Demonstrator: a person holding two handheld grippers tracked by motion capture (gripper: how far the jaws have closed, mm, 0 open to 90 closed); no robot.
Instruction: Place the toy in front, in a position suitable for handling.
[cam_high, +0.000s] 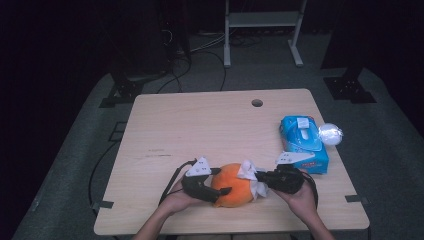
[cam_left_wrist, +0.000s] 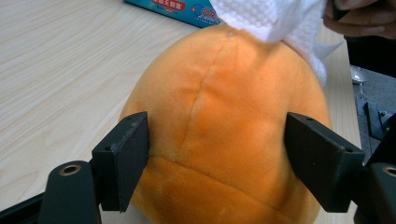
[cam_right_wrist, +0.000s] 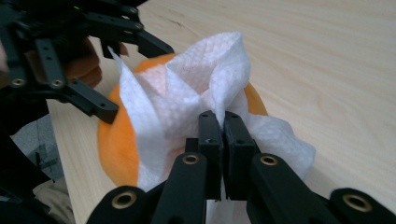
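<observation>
An orange plush ball (cam_high: 232, 187) rests near the table's front edge. My left gripper (cam_high: 223, 181) is shut on it: in the left gripper view its two black pads (cam_left_wrist: 125, 156) press into the ball's (cam_left_wrist: 224, 116) sides. A white tissue (cam_high: 250, 175) is draped over the ball's right side. My right gripper (cam_high: 258, 176) is shut on that tissue; in the right gripper view the jaws (cam_right_wrist: 222, 127) pinch a fold of the tissue (cam_right_wrist: 196, 84) against the orange ball (cam_right_wrist: 114, 144). The left gripper's fingers (cam_right_wrist: 95, 105) show behind it.
A blue tissue pack (cam_high: 304, 142) lies at the table's right edge, with a crumpled white wad (cam_high: 330, 134) beside it. A cable hole (cam_high: 257, 103) sits near the far edge. The wooden table (cam_high: 200, 130) stretches bare to the left and back.
</observation>
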